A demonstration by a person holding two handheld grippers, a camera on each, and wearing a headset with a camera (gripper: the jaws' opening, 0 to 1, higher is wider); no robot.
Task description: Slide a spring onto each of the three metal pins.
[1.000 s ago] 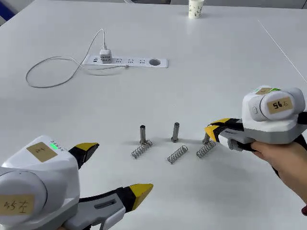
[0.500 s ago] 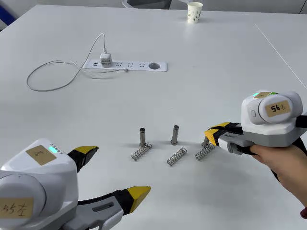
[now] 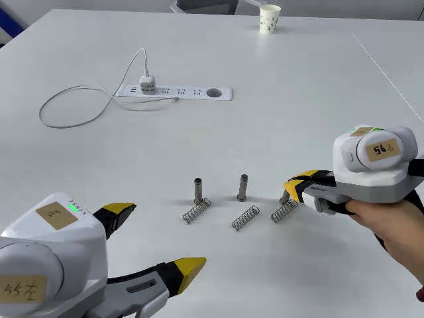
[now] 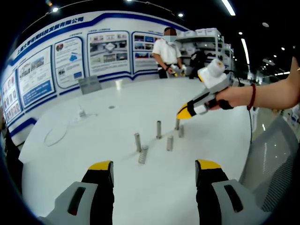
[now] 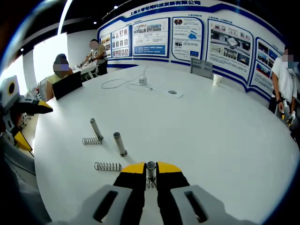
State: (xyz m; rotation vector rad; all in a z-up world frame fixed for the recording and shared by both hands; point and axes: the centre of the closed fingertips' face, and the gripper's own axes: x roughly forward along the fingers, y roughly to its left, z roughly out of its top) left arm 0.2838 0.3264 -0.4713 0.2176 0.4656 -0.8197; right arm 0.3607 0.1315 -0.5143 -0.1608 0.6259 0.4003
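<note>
Three short metal pins stand in a row on the white table: left pin (image 3: 197, 189), middle pin (image 3: 243, 187), right pin (image 3: 285, 196). A spring lies flat in front of each: left spring (image 3: 196, 210), middle spring (image 3: 245, 217), right spring (image 3: 284, 211). My right gripper (image 3: 295, 185) comes in from the right and its yellow tips are shut on the top of the right pin (image 5: 151, 168). My left gripper (image 3: 156, 240) hovers open at the near left, well short of the pins, with nothing between its fingers (image 4: 101, 167).
A white power strip (image 3: 175, 91) with a plugged charger (image 3: 147, 83) and a looping cable (image 3: 69, 109) lies farther back on the left. A paper cup (image 3: 269, 18) stands at the far edge. People stand beyond the table (image 4: 167, 49).
The head view has shifted slightly. The right gripper stays on the right pin, and the left gripper, pins and springs keep their places.
</note>
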